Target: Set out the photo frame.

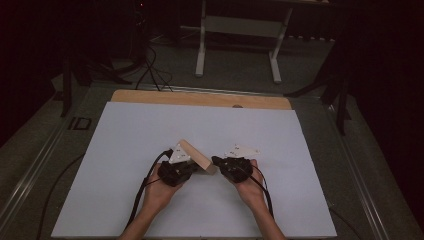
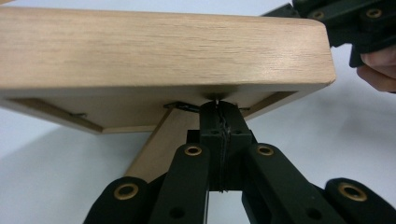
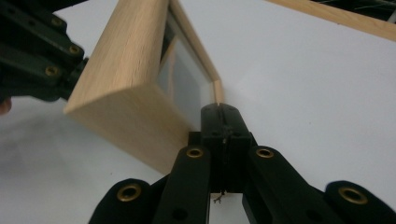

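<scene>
Wooden frame point(image 1: 196, 156) stands tilted on the worktop point(image 1: 125, 150) between the left gripper point(image 2: 219, 109) and right gripper point(image 3: 219, 112), both clenched, jaws together at its edges; such thin contact risks it toppling.

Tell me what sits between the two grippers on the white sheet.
A wooden picture frame stands between the left gripper and the right gripper; the high view shows it, with both grippers shut against its edges.

Each bare hand point(image 1: 161, 189) carries a black plastic gripper point(image 1: 175, 172) with brass-ringed screws point(image 2: 193, 150), a grey three-cornered plate point(image 1: 242, 151) and a black cable point(image 1: 138, 200).
</scene>
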The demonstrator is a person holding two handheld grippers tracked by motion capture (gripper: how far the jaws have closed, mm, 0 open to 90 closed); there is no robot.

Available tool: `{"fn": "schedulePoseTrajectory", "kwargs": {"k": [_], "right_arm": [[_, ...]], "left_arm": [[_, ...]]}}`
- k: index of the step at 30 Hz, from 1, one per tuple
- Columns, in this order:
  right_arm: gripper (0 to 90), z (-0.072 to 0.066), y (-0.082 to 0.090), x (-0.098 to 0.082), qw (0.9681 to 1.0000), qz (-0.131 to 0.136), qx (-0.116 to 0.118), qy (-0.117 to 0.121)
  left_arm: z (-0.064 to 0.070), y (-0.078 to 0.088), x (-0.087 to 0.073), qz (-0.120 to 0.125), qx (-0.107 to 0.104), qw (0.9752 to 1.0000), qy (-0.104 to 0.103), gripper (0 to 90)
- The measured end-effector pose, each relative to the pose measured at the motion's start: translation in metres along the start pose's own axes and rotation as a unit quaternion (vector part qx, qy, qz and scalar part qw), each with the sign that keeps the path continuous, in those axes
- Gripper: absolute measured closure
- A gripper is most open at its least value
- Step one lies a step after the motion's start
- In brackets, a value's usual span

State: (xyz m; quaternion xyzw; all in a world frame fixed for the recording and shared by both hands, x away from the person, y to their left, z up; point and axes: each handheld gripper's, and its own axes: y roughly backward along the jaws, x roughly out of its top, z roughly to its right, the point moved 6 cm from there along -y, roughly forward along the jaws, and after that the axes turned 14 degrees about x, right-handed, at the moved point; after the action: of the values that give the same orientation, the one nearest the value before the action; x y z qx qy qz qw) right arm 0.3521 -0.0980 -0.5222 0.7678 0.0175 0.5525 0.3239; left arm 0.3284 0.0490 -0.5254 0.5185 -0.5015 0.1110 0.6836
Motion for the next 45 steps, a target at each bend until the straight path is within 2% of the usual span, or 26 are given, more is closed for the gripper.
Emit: {"fn": "schedulePoseTrajectory", "kwargs": {"k": [6, 15, 31, 41, 45], "right_arm": [[89.8, -0.005, -0.002, -0.007, 0.9998, -0.016, 0.005, 0.007], [89.8, -0.015, -0.006, -0.009, 0.9995, -0.023, 0.013, 0.018], [89.8, -0.023, -0.009, -0.009, 0.999, -0.028, 0.022, 0.027], [89.7, -0.03, -0.013, -0.008, 0.9985, -0.03, 0.03, 0.035], [86.9, -0.03, -0.013, -0.007, 0.9983, -0.031, 0.031, 0.039]], "left_arm": [[-0.005, -0.001, 0.0, 0.0, 0.005, 1.0, 0.007, 89.4], [-0.012, -0.001, -0.001, 0.0, 0.011, 0.9998, 0.014, 89.4], [-0.02, -0.005, -0.004, -0.007, 0.009, 0.9998, 0.019, 89.4], [-0.025, -0.006, -0.005, -0.006, 0.006, 0.9995, 0.03, 89.5], [-0.026, -0.005, -0.005, -0.003, 0.006, 0.9994, 0.034, 88.6]]}}
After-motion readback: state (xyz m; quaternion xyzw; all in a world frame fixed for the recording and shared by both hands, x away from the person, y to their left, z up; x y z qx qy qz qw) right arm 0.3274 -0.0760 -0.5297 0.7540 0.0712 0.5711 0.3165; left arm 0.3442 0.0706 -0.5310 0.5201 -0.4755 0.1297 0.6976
